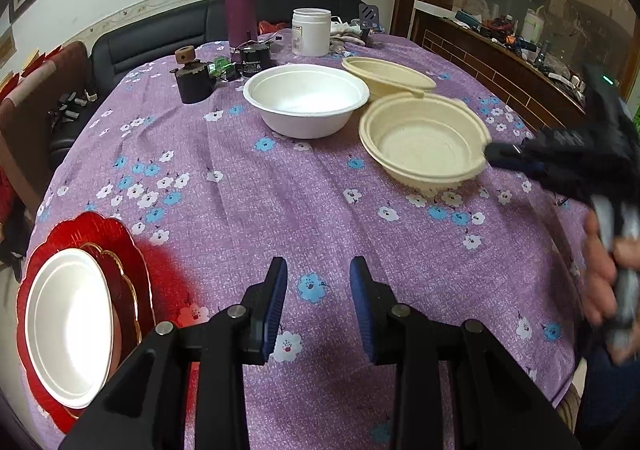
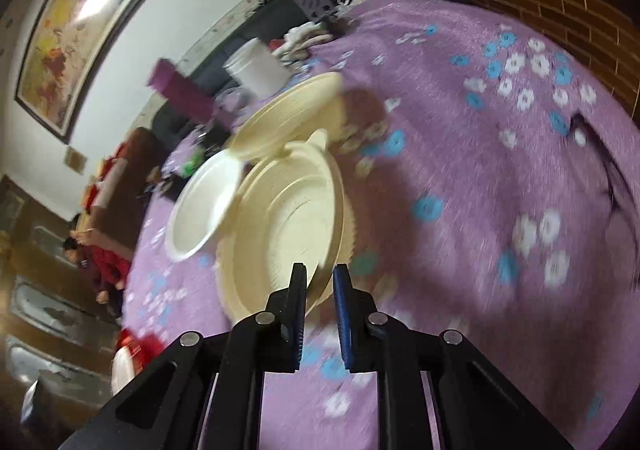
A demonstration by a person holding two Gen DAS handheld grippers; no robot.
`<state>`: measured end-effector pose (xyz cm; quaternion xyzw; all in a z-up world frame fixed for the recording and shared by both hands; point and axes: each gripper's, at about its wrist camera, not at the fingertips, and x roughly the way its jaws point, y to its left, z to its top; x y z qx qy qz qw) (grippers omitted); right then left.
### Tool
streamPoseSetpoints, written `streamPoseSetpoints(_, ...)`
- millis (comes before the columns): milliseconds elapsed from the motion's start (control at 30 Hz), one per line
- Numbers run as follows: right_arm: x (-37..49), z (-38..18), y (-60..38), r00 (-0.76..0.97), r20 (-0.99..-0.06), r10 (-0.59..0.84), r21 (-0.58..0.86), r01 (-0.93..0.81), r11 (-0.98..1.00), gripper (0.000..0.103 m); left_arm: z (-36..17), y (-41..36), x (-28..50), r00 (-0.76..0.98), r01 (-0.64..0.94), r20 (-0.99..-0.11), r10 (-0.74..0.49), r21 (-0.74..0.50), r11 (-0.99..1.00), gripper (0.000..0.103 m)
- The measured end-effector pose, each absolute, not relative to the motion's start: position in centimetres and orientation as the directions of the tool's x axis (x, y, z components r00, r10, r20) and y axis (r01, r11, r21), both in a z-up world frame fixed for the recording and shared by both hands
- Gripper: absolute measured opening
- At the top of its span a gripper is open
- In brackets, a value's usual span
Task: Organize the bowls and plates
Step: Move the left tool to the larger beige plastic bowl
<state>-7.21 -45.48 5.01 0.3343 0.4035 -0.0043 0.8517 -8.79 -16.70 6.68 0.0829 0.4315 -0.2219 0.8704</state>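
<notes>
Left of the white bowl [image 1: 306, 100], near the cloth's edge, a red plate [image 1: 86, 290] carries a white plate [image 1: 70, 326]. Your left gripper [image 1: 318, 304] hangs over bare tablecloth [image 1: 224, 210] on the near side of that bowl, jaws apart with nothing between them. Behind the white bowl stand a purple bottle [image 1: 239, 6], two dark canisters and a white jar [image 1: 311, 31]; none blocks the bowls.

Right of the white bowl, just beside it, sits the cream bowl [image 1: 424, 138], tipped with its near-right rim raised. Your right gripper [image 1: 490, 154] is closed on that rim, which the right wrist view shows pinched between the pads. A cream lid [image 1: 388, 72] lies behind it.

The step appears to be lifting the cream bowl for stacking. Keep the pinch firm and raise the bowl clear before carrying it, since its far rim lies close to both the white bowl and the lid. Level it as you go; a rim grip lets it swing.
</notes>
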Motion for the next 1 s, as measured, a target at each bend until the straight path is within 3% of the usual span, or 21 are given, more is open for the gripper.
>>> streamPoseSetpoints(233, -13.3, 5.6, -42.9, 0.667, -0.674, 0.319, 0.578, 0.206, 0.789, 0.015, 7.1, -17.4, -8.0, 0.515, 0.469, -0.787, -0.339, -0.072, 0.88, 0.031)
streamPoseSetpoints(367, -15.5, 6.8, -42.5, 0.696, -0.678, 0.237, 0.489, 0.185, 0.852, 0.017, 7.6, -19.2, -6.8, 0.494, 0.482, -0.788, -0.368, -0.105, 0.87, 0.031)
streamPoseSetpoints(567, -13.2, 6.5, -44.6, 0.695, -0.701, 0.158, 0.431, 0.236, 0.871, 0.018, 7.4, -22.2, -3.9, 0.475, 0.469, -0.801, -0.365, -0.121, 0.875, 0.036)
streamPoseSetpoints(1000, -7.4, 4.2, -47.9, 0.676, -0.717, 0.172, 0.472, 0.288, 0.833, 0.018, 5.4, -25.7, 1.2, 0.44, 0.452, -0.831, -0.34, -0.122, 0.884, 0.036)
